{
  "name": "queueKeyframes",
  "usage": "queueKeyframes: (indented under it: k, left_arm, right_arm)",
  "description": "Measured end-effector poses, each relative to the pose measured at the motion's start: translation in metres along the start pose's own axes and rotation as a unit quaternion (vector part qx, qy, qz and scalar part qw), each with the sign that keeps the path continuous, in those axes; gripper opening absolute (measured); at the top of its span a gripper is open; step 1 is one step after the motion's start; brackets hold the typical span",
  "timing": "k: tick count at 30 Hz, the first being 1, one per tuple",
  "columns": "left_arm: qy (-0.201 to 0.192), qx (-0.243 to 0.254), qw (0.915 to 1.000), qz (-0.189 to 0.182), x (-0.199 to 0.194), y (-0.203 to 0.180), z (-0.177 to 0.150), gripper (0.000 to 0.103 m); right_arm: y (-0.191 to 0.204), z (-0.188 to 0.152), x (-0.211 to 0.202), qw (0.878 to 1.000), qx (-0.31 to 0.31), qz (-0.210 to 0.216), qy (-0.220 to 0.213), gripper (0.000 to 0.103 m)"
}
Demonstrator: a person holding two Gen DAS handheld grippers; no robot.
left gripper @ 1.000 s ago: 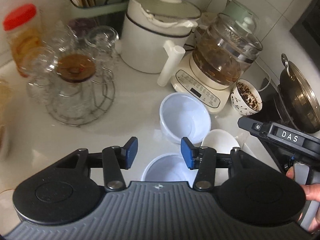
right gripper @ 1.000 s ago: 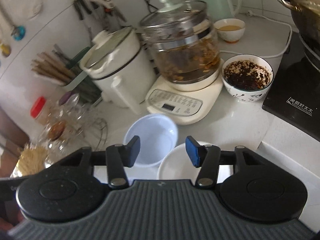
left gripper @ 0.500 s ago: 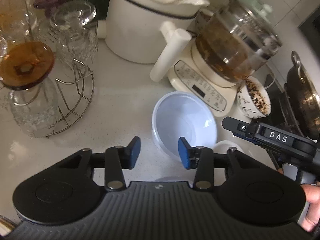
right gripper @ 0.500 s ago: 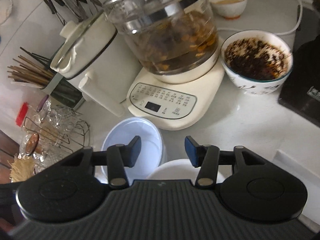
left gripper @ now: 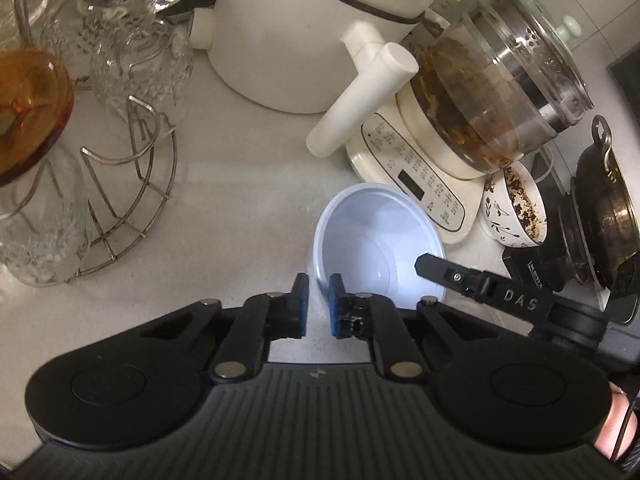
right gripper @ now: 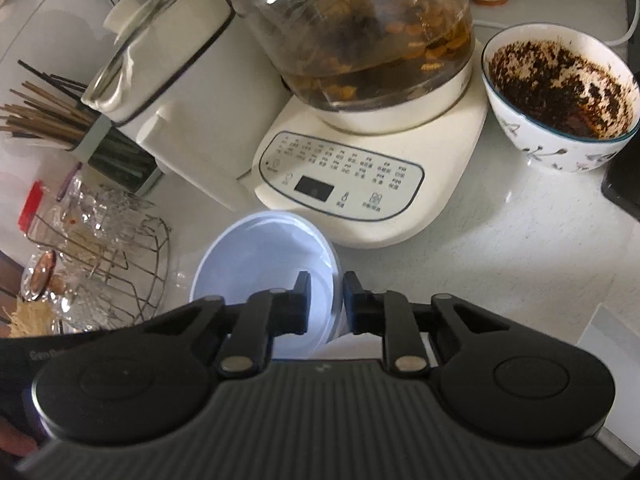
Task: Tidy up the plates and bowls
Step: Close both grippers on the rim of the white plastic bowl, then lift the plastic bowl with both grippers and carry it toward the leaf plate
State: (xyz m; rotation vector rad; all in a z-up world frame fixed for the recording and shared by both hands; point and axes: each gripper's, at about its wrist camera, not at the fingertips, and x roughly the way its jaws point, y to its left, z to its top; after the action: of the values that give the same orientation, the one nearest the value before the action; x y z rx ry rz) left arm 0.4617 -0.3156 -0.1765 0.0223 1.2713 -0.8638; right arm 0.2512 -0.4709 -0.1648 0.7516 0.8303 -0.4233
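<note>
A white plastic bowl stands on the pale counter in front of the kettle base; it also shows in the right wrist view. My left gripper is shut on the bowl's near-left rim, one finger outside and one inside. My right gripper is shut on the bowl's right rim, one finger inside and one outside. The right gripper's black body shows at the bowl's right edge in the left wrist view. The other white dishes seen earlier are hidden under the grippers.
A glass kettle on a cream base and a white pot stand just behind the bowl. A dirty patterned bowl sits right of the kettle, a dark wok beyond. A wire rack with glasses stands left.
Both grippers moved forward and down to the white bowl and closed on its rim, left on the left side, right on the right side. The nearer dishes dropped out of view.
</note>
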Motion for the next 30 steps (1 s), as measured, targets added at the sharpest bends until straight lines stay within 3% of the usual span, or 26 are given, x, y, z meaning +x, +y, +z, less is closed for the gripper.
queueKeyframes:
  k: [9,22,30]
  left_arm:
    - [-0.012,0.0,0.9999,-0.005,-0.015,-0.004,0.0,0.01]
    - [-0.067,0.012,0.9975,-0.017,-0.093,-0.024,-0.016,0.01]
    - [-0.078,0.014,0.9967,-0.017,-0.117,-0.031,-0.035,0.01]
  right_arm:
    - [0.001,0.002,-0.011,1.0,0.0,0.021,-0.011,0.012]
    - [0.016,0.002,-0.071,0.996,-0.013,0.072,-0.049,0.012]
    - [0.026,-0.01,-0.091,0.995,-0.041,0.071,-0.053,0.012]
